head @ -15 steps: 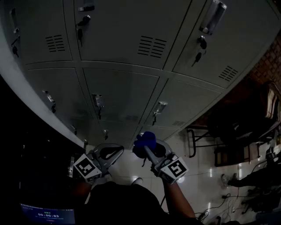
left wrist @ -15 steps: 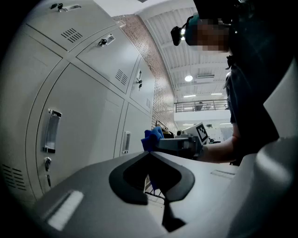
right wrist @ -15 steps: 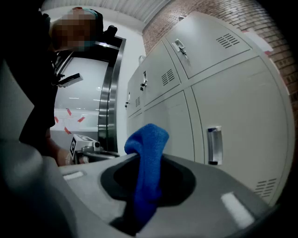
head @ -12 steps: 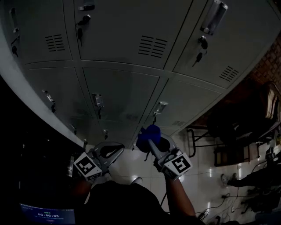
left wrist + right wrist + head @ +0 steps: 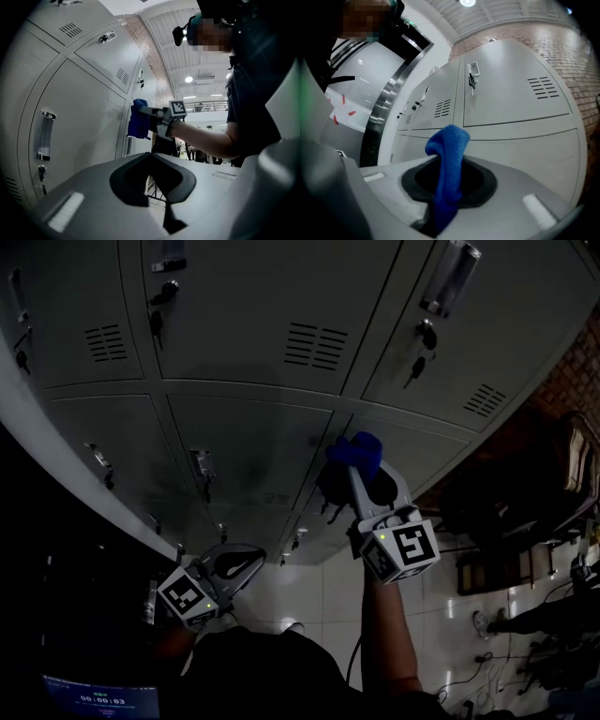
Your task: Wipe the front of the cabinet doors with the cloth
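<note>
A bank of grey locker doors fills the head view. My right gripper is raised in front of them, shut on a blue cloth. The cloth sticks out past the jaws by the seam between the middle and right doors of the middle row. In the left gripper view, the cloth sits at the door face, whether touching I cannot tell. In the right gripper view the cloth stands up between the jaws of my right gripper. My left gripper hangs low near the bottom lockers, shut and holding nothing.
Each door has a metal handle, a lock with a key and vent slots. A brick wall stands at the right. Dark chairs and cables lie on the white tiled floor. A steel column flanks the lockers.
My right gripper has lifted the cloth up and to the right, from the bottom lockers to the middle row. The left gripper has stayed put.
</note>
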A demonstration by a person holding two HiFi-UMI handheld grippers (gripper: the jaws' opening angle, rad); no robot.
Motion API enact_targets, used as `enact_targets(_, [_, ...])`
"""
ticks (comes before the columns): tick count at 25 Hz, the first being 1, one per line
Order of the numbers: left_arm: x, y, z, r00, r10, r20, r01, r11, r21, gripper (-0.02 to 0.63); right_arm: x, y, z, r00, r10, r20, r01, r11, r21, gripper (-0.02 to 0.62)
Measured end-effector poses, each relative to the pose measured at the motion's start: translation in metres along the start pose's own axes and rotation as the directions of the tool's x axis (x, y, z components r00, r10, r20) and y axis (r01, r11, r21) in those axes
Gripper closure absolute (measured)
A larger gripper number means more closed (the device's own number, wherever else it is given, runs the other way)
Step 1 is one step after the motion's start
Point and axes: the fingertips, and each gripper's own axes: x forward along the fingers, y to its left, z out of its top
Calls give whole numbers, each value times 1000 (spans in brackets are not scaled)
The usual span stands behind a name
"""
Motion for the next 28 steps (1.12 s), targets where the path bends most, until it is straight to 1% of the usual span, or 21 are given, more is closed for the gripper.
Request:
enact_targets(5, [0,6,1,1000,7,-4,-7,1000,-2,606,20,-15,10,1000,-28,-1,28,999,-40,526])
enact_targets(9, [2,8,1,1000,6,-1,-6,1000,-4,606,27,-29,5,997,-71,-22,70,997,-29,526])
enact_targets(12, [4,9,3,1000,2,2,-2,1000,-6,606,27,-34,4,996,-79,-32,79,997,-14,525])
enact_targets(18, [10,10,-1,1000,-3,-13,3,1000,-1,606,18,-50,2,994,-105,-45,103,994,-27,525])
enact_targets(28, [30,1,3,1000,-17,-22,17,1000,0,606,-12,-97,5,987,-155,-50,154,988,-29,525])
